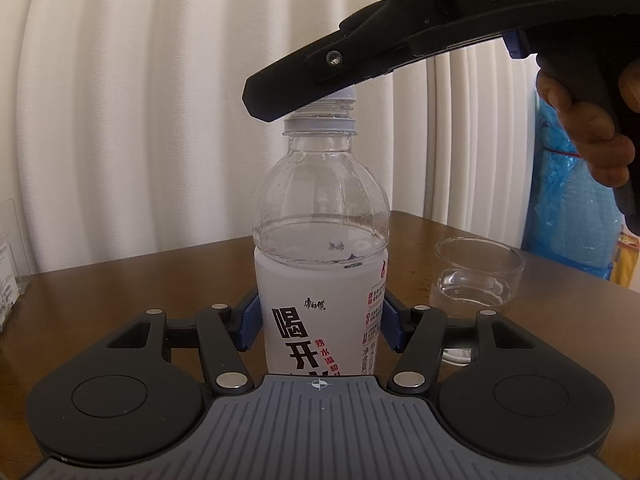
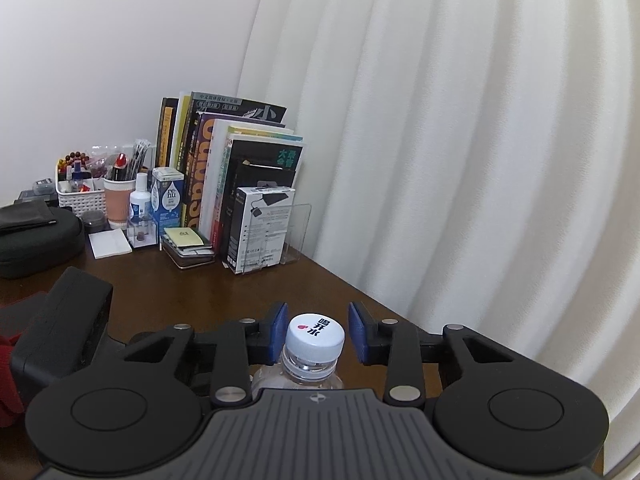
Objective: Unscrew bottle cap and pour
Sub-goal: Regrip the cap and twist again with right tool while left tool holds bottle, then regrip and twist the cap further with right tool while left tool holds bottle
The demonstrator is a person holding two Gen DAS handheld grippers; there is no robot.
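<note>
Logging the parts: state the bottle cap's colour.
White cap with black characters and a red mark; clearest in the right wrist view.

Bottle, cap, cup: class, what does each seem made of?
Bottle: clear, glossy thin plastic, probably; the water line shows through its ribbed shoulder.
Cap: opaque white matte plastic, ridged sides, printed top.
Cup: clear and shiny; glass or hard plastic, cannot tell.

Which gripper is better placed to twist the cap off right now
Right. The right gripper is open with its blue pads flanking the white cap, so it only needs to close. The left gripper clamps the bottle body, steadying it upright.
</note>
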